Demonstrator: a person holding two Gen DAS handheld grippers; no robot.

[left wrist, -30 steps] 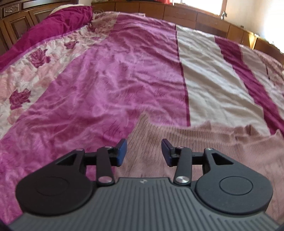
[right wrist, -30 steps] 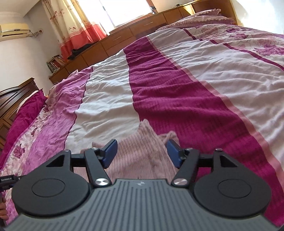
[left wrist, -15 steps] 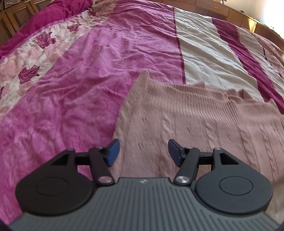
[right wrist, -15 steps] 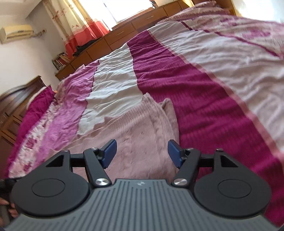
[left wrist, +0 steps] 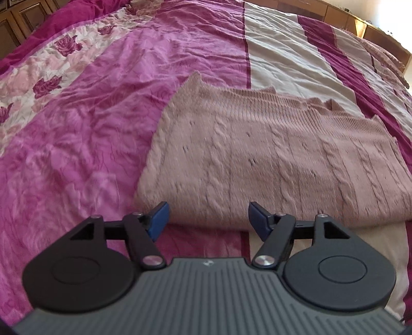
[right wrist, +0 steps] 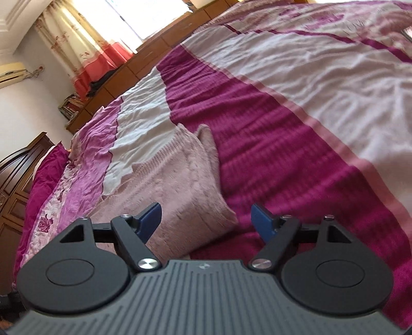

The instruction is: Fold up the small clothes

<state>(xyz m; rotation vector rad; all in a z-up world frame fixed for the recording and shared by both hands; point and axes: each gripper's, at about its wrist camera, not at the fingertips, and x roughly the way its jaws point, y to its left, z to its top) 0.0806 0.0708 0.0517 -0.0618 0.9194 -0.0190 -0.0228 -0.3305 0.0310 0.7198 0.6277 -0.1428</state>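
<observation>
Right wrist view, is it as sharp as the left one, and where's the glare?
Right wrist view: the window behind the curtain is blown out white, and the bedspread smears with motion blur. Left wrist view: evenly lit; the pink sweater is softly blurred near the gripper; fisheye bends the bed's stripes.

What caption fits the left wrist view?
Open left tongs hover at the near edge of a pink knit sweater on the bedspread.
</observation>
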